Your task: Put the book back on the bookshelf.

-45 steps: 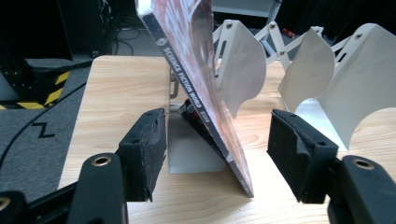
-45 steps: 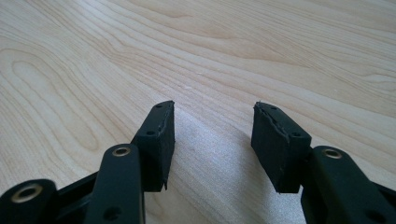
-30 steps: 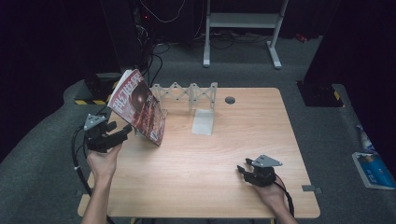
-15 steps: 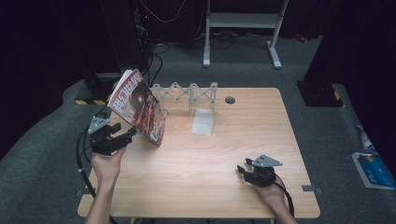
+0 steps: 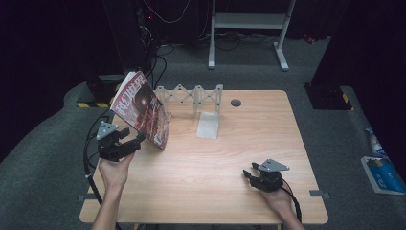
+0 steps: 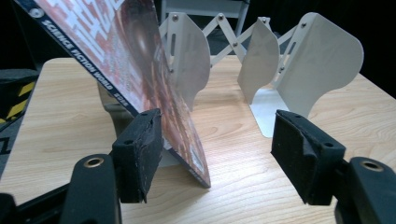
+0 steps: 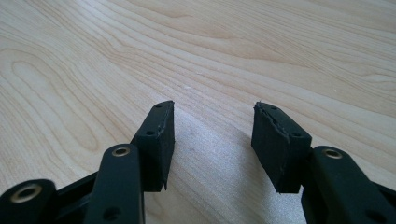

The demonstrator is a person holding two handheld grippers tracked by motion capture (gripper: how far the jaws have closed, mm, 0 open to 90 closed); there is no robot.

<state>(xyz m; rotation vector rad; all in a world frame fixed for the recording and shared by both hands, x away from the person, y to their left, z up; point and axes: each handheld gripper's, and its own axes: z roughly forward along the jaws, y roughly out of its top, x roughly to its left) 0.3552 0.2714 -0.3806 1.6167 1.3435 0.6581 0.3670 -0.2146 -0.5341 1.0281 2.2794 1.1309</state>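
A magazine (image 5: 142, 111) with a red cover stands tilted at the table's left, its top leaning left and its low corner (image 6: 201, 178) on the wood. It rests against the left end of a white folding rack (image 5: 194, 96), whose plates (image 6: 322, 60) stand upright behind it. My left gripper (image 5: 135, 140) is open just in front of the magazine. The magazine's lower edge lies between its jaws, close beside the left pad (image 6: 140, 154) and far from the other pad. My right gripper (image 5: 248, 173) rests low over bare wood at the near right, open (image 7: 214, 109), nothing between its jaws.
The rack's flat base plate (image 5: 208, 125) lies on the table mid-back. A round black grommet (image 5: 235, 102) sits near the back edge. Cables (image 5: 88, 153) trail off the left side. A white stand (image 5: 249, 21) and a blue packet (image 5: 383, 173) are on the floor.
My left gripper has shifted slightly toward the near edge and right, staying by the magazine. The magazine and the right gripper have not moved.
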